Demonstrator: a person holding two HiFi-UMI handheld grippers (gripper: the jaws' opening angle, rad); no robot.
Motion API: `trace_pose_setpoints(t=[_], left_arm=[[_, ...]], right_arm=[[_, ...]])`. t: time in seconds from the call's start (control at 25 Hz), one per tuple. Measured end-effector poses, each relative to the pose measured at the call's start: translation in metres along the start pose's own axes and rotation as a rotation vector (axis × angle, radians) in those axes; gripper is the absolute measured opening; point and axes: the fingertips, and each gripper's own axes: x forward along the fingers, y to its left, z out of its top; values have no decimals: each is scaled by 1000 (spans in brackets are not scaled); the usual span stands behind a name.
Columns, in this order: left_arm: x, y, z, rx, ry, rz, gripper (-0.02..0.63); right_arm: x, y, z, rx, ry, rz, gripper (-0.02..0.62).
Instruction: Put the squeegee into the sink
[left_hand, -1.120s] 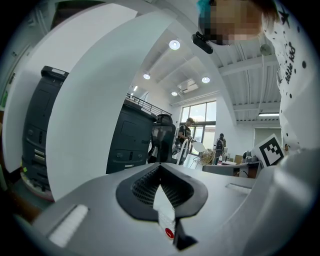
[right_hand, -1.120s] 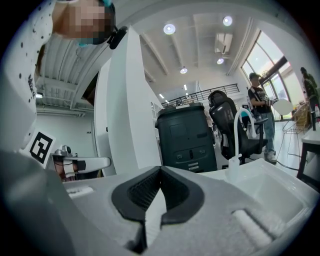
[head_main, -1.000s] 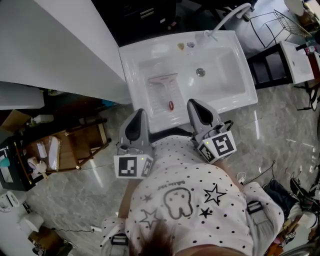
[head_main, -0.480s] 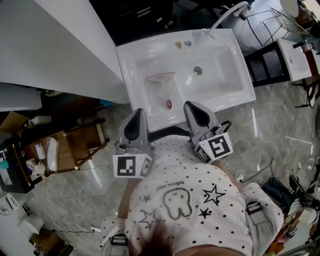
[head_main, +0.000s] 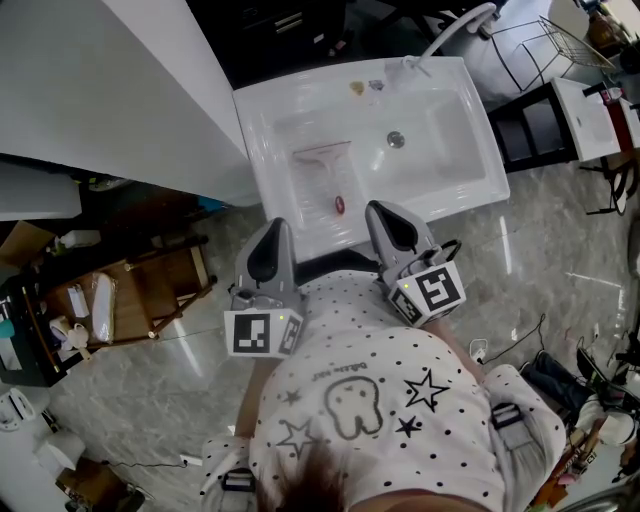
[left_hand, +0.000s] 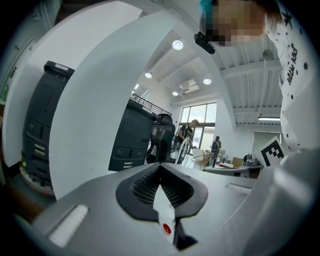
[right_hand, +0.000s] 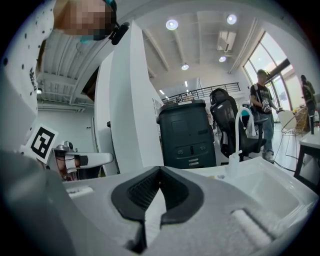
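there was one white rectangular sink (head_main: 455, 150), one pale red-dotted squeegee (head_main: 330, 175), one curved white faucet (right_hand: 235, 132), and two grey plastic grippers: left gripper (head_main: 276, 226), right gripper (head_main: 381, 209).

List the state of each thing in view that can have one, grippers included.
squeegee: lying flat in the sink, handle toward the person, held by neither gripper.
sink: holds the squeegee in its left part.
left gripper: shut, empty, by the sink's near edge.
right gripper: shut, empty, by the sink's near edge.
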Motion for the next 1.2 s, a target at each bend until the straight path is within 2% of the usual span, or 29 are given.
trace_pose_setpoints(t=[0.16,0.68,0.96,1.08,1.2], left_arm=[[-9,9,0,-3,-2,0,2],[-5,4,-3,28,23,-38,2],[-10,7,-6,16,27,-35,2],[-11,0,-9,24,38,-66,2],[-8,-16,-20,79,95,-144,2]], right_arm=[[3,13,-5,-6,7,7,-3],[2,14,-11,9,-9,-4,-3],[3,23,-17,5,9,15,-3],[1,26,-22,-6,23,17,-3],[-1,26,-21,-8,26,4,-2]])
